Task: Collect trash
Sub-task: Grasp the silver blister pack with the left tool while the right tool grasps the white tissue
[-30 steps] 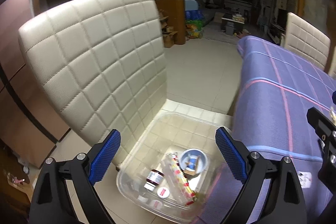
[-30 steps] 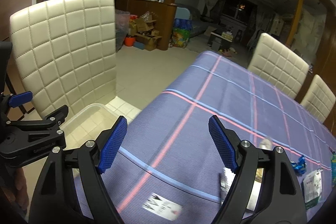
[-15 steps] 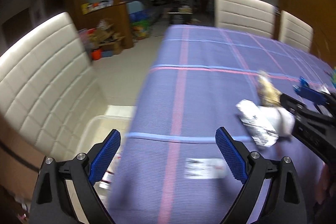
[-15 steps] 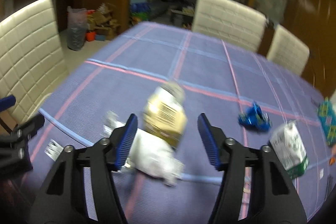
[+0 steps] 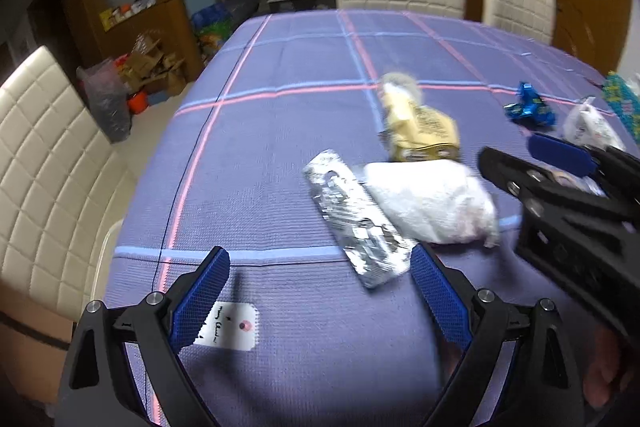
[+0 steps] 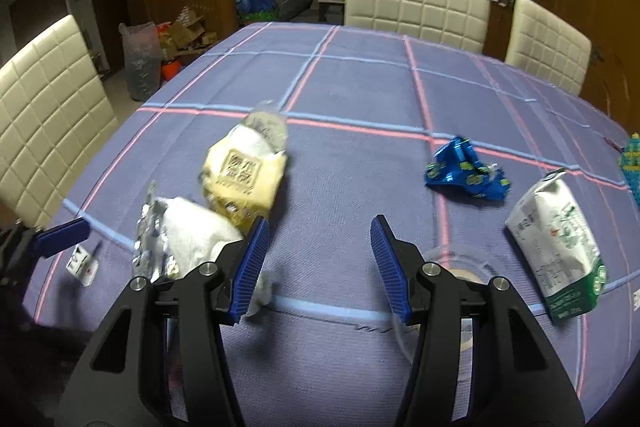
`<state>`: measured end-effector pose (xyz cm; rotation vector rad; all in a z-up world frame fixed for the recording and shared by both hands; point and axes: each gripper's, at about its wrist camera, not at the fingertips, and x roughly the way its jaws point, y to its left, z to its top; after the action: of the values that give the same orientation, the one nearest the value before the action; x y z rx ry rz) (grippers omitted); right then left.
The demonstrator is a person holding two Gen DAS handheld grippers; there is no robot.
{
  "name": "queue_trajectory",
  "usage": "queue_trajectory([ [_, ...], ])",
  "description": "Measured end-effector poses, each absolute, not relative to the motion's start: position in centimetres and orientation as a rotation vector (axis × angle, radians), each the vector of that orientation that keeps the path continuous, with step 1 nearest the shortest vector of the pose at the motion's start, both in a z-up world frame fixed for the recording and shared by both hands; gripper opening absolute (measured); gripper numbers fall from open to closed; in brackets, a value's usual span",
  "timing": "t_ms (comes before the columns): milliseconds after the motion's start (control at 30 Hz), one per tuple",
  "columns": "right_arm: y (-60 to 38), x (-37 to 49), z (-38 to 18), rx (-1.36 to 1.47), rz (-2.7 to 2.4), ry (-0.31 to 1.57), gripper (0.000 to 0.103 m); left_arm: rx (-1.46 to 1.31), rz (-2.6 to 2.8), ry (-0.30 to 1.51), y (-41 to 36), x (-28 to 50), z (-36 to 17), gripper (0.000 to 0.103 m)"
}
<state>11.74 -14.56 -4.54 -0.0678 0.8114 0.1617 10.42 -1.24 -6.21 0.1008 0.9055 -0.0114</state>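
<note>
left gripper (image 5: 320, 291) jaws released, empty; straddle foil wrapper (image 5: 356, 223) lengthwise, press flat, pinch. right gripper (image 6: 316, 263) jaws just narrowed, nothing between; avoid crowding yellow bag (image 6: 244, 175).

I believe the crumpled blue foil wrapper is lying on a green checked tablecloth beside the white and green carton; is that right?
Not quite: the checked tablecloth is purple, not green, as the right wrist view shows. The crumpled blue foil wrapper does lie on it beside the white and green carton.

Each camera sits on a claw and looks down, close over the worktop (image 5: 304, 75). Both see the yellow bag (image 5: 420, 131) and white bag (image 6: 196, 235).
</note>
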Motion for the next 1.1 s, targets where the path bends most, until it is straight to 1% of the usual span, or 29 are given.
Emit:
queue_trajectory([
  [100,-13.6,11.6,-4.6,-0.066,0.203,0.817,0.059,0.031,-0.002,0.934,0.0,10.9,-6.6,0.089],
  [167,-13.1,11.6,-4.5,-0.068,0.21,0.807,0.066,-0.003,-0.004,0.934,0.7,10.9,-6.7,0.089],
  [233,-12.8,11.7,-4.4,-0.065,0.221,0.811,0.068,0.002,-0.004,0.922,0.9,10.7,-6.6,0.085],
  [300,-12.5,11.6,-4.5,-0.059,0.233,0.818,0.068,0.013,-0.01,0.915,1.1,10.5,-6.5,0.076],
  [367,-12.3,11.5,-4.5,-0.061,0.233,0.817,0.068,0.015,-0.019,0.917,1.2,10.5,-6.5,0.07],
  [500,-12.6,11.2,-4.4,-0.046,0.228,0.817,0.068,0.018,-0.039,0.903,1.6,10.3,-6.1,0.07],
  [667,-12.9,11.2,-4.2,-0.005,0.239,0.826,0.068,0.098,-0.035,0.846,1.0,10.5,-5.2,0.07],
  [833,-12.5,10.8,-4.1,-0.012,0.26,0.823,0.068,0.136,-0.02,0.843,1.0,11.0,-5.4,0.069],
  [900,-12.2,10.7,-4.1,-0.013,0.273,0.827,0.068,0.136,-0.024,0.865,1.5,11.4,-5.8,0.055],
  [933,-12.0,10.7,-4.1,-0.013,0.278,0.828,0.068,0.125,-0.035,0.864,1.7,11.4,-5.8,0.054],
  [1000,-11.7,10.6,-4.1,-0.009,0.289,0.827,0.068,0.129,-0.041,0.865,1.9,11.5,-5.9,0.044],
  [1100,-11.5,10.5,-4.0,0.001,0.304,0.827,0.068,0.142,-0.055,0.863,2.0,11.6,-6.0,0.037],
])
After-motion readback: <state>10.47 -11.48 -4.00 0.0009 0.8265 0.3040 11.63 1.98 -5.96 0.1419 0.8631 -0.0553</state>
